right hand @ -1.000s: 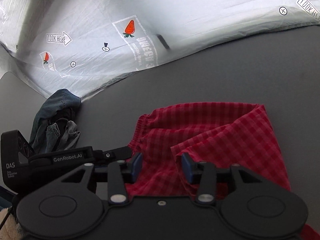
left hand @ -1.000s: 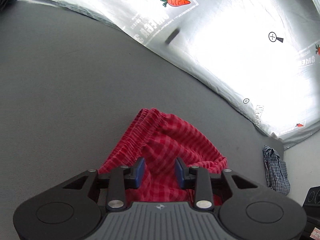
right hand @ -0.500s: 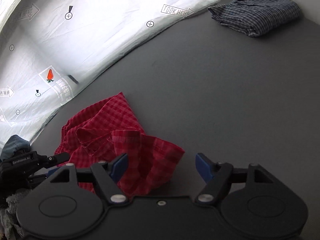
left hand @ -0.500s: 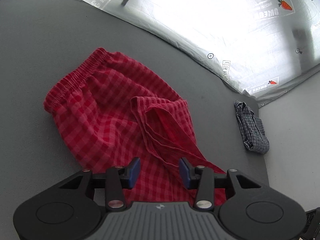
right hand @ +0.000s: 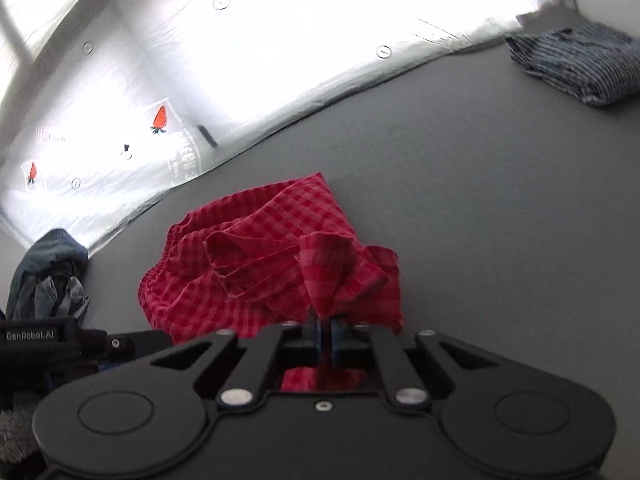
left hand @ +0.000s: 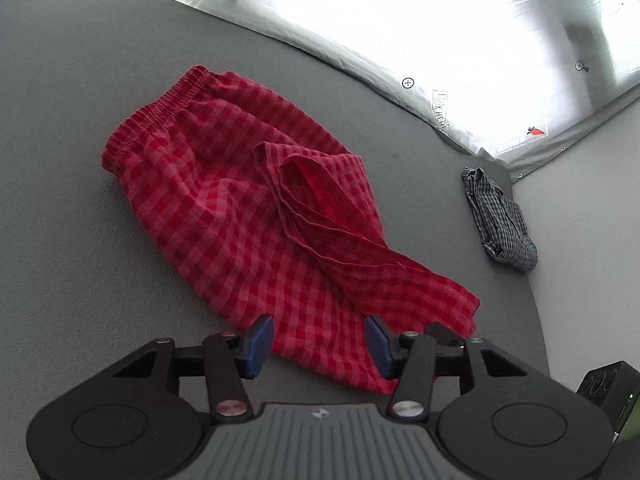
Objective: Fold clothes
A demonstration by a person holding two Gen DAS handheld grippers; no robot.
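Our left gripper [left hand: 318, 344] is opening, jaws spread over the near hem of the red checked shorts [left hand: 248, 208] lying on the grey table [left hand: 60, 160]; our right gripper [right hand: 327, 338] pinches a raised corner of them.

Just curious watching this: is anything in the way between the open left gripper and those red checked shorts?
Nothing visible. The left gripper hangs right over the hem of the red checked shorts, its jaws opening with only cloth beneath. The right gripper already pinches a bunch of them.
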